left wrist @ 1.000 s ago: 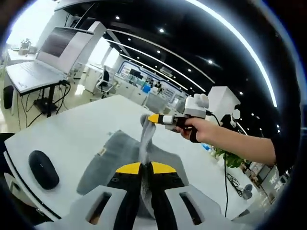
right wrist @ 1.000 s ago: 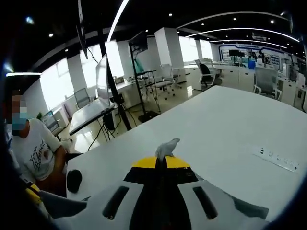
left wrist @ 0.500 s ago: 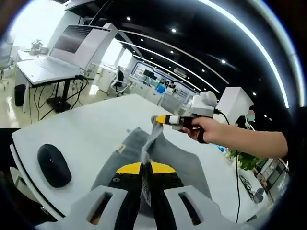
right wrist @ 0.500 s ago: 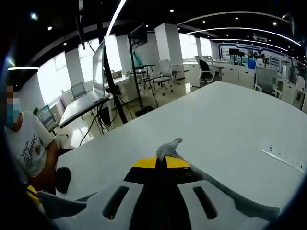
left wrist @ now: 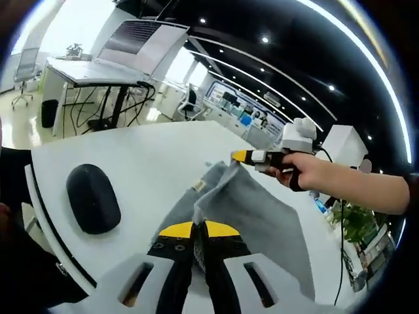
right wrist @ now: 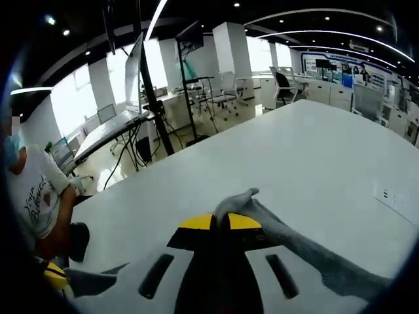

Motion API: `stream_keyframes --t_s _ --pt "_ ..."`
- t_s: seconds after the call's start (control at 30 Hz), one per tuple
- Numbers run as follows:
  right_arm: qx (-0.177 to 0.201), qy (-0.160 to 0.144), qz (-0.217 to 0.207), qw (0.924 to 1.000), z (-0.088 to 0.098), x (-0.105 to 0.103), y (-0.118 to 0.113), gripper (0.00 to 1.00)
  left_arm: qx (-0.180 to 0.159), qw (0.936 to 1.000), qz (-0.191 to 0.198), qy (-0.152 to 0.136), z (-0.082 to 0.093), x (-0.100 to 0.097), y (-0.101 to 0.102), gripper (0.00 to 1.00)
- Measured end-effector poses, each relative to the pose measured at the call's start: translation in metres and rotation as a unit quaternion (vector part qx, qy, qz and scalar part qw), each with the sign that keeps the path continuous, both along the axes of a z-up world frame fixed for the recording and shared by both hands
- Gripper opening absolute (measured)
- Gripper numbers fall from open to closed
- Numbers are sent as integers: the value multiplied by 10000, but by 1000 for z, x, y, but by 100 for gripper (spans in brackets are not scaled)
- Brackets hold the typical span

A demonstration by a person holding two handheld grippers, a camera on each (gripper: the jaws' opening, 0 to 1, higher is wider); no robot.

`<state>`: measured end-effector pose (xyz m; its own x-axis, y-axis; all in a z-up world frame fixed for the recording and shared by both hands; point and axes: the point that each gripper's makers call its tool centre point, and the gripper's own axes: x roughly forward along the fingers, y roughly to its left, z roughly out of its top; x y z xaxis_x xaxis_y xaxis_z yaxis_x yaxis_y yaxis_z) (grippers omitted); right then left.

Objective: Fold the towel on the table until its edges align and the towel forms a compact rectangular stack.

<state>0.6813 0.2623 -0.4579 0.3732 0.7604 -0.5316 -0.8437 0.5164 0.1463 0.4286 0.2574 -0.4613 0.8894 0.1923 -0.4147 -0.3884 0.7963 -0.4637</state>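
A grey towel [left wrist: 262,219] lies spread on the white table [left wrist: 137,157], with one edge lifted between the two grippers. My left gripper [left wrist: 199,229] is shut on a near corner of the towel, its yellow-tipped jaws pressed together. My right gripper [left wrist: 239,156], held in a hand at the right of the left gripper view, is shut on the far corner of that raised edge. In the right gripper view, my right gripper [right wrist: 220,222] pinches a grey corner of the towel [right wrist: 288,239], which trails off to the lower right.
A black computer mouse [left wrist: 93,197] lies on the table left of the towel, near the edge. A white socket strip [right wrist: 396,199] sits at the table's right. A seated person [right wrist: 33,196] is beyond the table's left end. Desks, monitors and chairs stand behind.
Both grippers have come lower with the towel's lifted edge, which now hangs closer to the table. The towel lies flatter. Both stay shut on their corners.
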Motion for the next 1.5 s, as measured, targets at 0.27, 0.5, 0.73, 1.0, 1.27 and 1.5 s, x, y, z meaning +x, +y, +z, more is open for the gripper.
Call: stream_keyframes --t_s 0.27,0.5,0.73,1.0,1.27,1.5 --pt "-38 -137 253 9996 -1 2 6 6 -61 9996 -22 260 -13 -3 7 6" --pt "-136 -301 268 9991 8 1 -6 15 -18 9989 197 431 -12 -8 12 10" --pt "-145 -333 161 9992 11 11 -15 17 326 9981 217 477 -2 -8 18 24" --pt "-166 -366 131 9991 13 11 -25 19 576 9969 7 530 4 -4 11 35" --pt "-318 -411 150 9985 10 14 -49 22 787 9938 -315 724 2 2 -7 50" --pt "-442 -345 229 9982 2 18 -69 23 900 9909 -644 771 3 8 -20 61"
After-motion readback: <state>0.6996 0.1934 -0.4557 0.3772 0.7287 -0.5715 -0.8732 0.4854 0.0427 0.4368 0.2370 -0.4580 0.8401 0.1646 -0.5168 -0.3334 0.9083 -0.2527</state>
